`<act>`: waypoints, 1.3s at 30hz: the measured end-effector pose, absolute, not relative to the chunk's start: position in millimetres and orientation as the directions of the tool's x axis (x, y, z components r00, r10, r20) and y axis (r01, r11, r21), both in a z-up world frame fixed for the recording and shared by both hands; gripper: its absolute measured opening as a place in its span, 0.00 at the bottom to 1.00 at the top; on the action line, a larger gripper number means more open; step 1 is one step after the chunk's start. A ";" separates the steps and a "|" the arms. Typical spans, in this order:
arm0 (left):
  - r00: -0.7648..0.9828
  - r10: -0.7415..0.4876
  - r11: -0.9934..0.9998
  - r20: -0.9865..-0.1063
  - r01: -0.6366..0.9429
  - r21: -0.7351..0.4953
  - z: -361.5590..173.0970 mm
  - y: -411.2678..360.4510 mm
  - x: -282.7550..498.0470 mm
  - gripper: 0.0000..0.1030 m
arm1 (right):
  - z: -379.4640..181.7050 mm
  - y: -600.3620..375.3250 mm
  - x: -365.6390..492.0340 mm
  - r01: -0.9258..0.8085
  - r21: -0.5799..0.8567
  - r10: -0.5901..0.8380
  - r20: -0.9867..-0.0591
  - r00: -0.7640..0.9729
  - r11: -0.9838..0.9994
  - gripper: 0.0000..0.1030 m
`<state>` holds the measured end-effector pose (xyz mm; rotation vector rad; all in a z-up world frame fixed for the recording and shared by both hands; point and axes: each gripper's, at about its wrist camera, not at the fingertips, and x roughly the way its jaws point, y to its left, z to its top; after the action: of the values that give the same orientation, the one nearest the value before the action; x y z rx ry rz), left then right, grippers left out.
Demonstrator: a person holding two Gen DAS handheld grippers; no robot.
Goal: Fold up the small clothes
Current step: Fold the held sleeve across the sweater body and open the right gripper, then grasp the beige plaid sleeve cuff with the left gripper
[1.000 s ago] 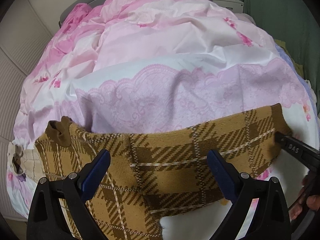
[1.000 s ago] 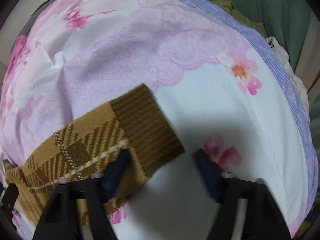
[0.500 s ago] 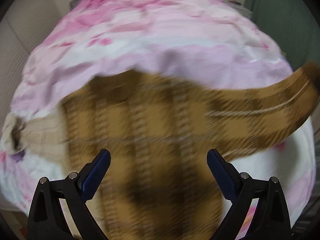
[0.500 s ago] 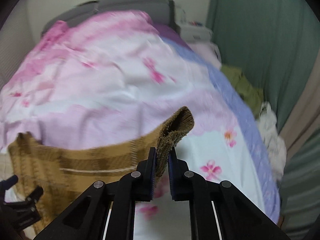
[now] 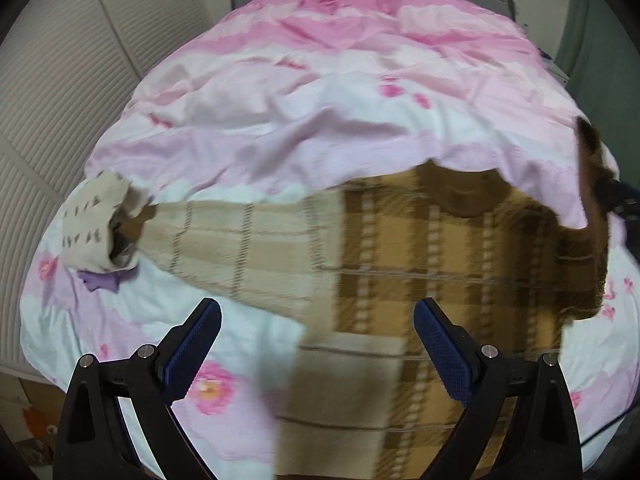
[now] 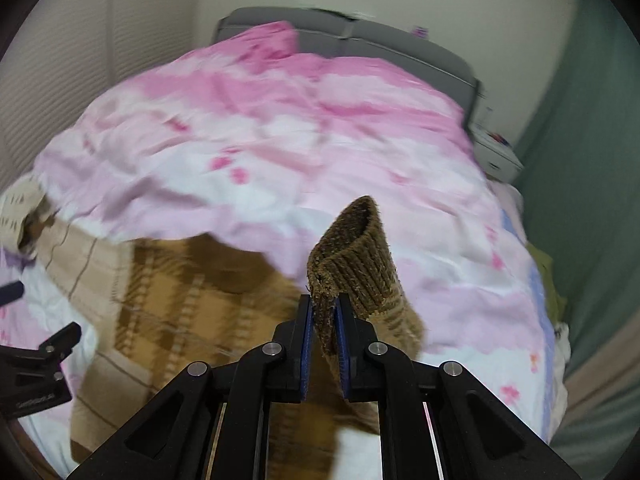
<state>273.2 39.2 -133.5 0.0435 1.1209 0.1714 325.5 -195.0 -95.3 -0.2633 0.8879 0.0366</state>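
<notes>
A brown plaid sweater (image 5: 420, 264) lies spread on the bed, blurred, with a pale sleeve (image 5: 240, 240) stretching to the left. My left gripper (image 5: 317, 308) hovers open above the sweater's lower part, and nothing sits between its blue pads. My right gripper (image 6: 322, 312) is shut on the sweater's ribbed brown cuff (image 6: 356, 256), which stands up folded above the jaws and off the bed. In the left wrist view the right gripper (image 5: 616, 196) shows at the far right edge with the raised cuff (image 5: 592, 184). In the right wrist view the left gripper (image 6: 40, 360) shows at the lower left.
A rumpled pink and white floral duvet (image 5: 320, 100) covers the bed. A cream patterned garment (image 5: 92, 228) and a purple scrap (image 5: 104, 280) lie at the left by the sleeve's end. A grey headboard (image 6: 360, 40), a white nightstand (image 6: 496, 152) and a green curtain (image 6: 580, 160) stand behind and to the right.
My right gripper has shut on the cuff and lifted it off the bed. Both grippers rose and pulled back, so more of the bed shows. The left stayed open.
</notes>
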 end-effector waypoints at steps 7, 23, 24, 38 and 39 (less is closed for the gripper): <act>0.381 0.192 0.977 -0.904 -0.160 0.140 -154.7 99.5 270.6 0.96 | -167.6 -94.0 354.5 -0.254 -0.210 -0.053 -0.857 0.512 0.944 0.11; 0.353 0.184 0.946 -0.917 -0.316 0.068 -176.4 186.9 271.4 0.96 | -226.3 -16.4 376.7 -0.327 -0.180 -0.049 -0.927 0.372 0.928 0.28; 0.357 0.183 0.943 -0.916 -0.327 0.061 -176.7 192.7 270.8 0.96 | -228.6 -13.5 378.1 -0.324 -0.162 -0.040 -0.935 0.353 0.932 0.47; 0.448 -0.031 0.831 -0.894 -0.486 -0.272 -222.1 322.9 262.0 0.91 | -189.0 54.9 346.4 -0.371 -0.066 0.072 -0.936 0.345 0.926 0.62; 0.457 -0.050 0.820 -0.888 -0.489 -0.298 -227.6 330.5 265.4 0.86 | -188.7 60.8 346.3 -0.374 -0.073 0.067 -0.935 0.348 0.924 0.62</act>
<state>265.4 330.5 -227.6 -0.5730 1.0757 0.2894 346.3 60.8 -188.7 -0.2958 1.1850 0.2916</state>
